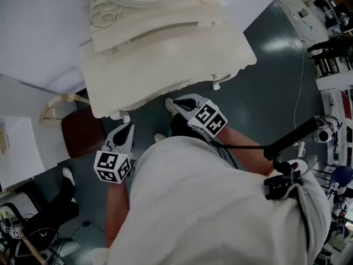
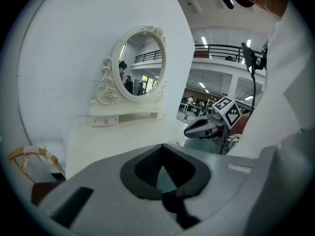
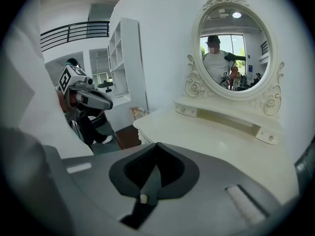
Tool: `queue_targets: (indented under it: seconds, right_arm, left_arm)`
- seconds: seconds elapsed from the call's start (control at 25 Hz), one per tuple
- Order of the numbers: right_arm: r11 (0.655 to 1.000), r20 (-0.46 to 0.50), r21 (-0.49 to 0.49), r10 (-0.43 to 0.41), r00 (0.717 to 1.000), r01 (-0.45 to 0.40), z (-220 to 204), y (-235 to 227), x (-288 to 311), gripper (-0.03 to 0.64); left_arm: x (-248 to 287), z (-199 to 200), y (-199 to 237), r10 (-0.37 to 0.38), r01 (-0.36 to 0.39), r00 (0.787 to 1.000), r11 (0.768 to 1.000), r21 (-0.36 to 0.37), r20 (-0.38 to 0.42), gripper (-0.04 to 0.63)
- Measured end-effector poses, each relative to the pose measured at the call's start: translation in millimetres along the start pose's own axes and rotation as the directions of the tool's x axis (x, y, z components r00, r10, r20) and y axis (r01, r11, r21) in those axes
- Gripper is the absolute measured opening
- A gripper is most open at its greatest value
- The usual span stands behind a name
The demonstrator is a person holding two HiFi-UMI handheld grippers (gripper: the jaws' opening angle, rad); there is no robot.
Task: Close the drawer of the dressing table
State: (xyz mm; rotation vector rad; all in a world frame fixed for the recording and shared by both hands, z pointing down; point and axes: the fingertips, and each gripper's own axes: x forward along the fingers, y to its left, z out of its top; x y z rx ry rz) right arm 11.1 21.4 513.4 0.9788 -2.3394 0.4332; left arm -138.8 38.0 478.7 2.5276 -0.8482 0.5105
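The cream dressing table (image 1: 165,54) stands in front of me, with its oval mirror (image 3: 235,53) at the back. Its top also shows in both gripper views (image 2: 123,136) (image 3: 211,136). The tabletop overhangs the front edge (image 1: 160,95), so no drawer front shows in any view. Two small knobbed drawers (image 3: 189,110) sit under the mirror. My left gripper (image 1: 128,128) hangs just before the table's front left corner, jaws shut and empty (image 2: 161,146). My right gripper (image 1: 175,101) is close to the middle of the front edge, also shut with nothing in it (image 3: 156,144).
A brown stool seat (image 1: 81,134) with a curved pale frame (image 1: 58,102) stands left of the table. A white side table (image 1: 16,153) is further left. Another person's legs and shoe (image 1: 65,176) are at lower left. White shelving (image 3: 125,58) stands against the wall.
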Motion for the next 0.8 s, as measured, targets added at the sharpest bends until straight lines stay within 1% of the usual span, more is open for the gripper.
queue_targets:
  seconds: [0.44,0.64,0.8]
  right_arm:
    - [0.999,-0.013,0.028,-0.027,1.000,0.028,-18.1,-8.9,-8.2,0.000]
    - [0.999,-0.012,0.031,-0.040,0.999,0.041,-20.8,-21.8,-8.7,0.000]
    - [0.998,-0.013,0.033,-0.053,0.998,0.054,-24.2,-46.0,-9.1,0.000]
  left_arm:
    - [20.8,-3.4,-8.0,-0.046,0.046,0.999,0.999,0.008,-0.026,0.003]
    - [35.7,-1.2,-6.5,-0.059,0.060,0.997,0.998,0.018,-0.039,0.003]
    - [59.4,8.2,-4.5,-0.063,0.064,0.997,0.998,0.023,-0.040,0.003]
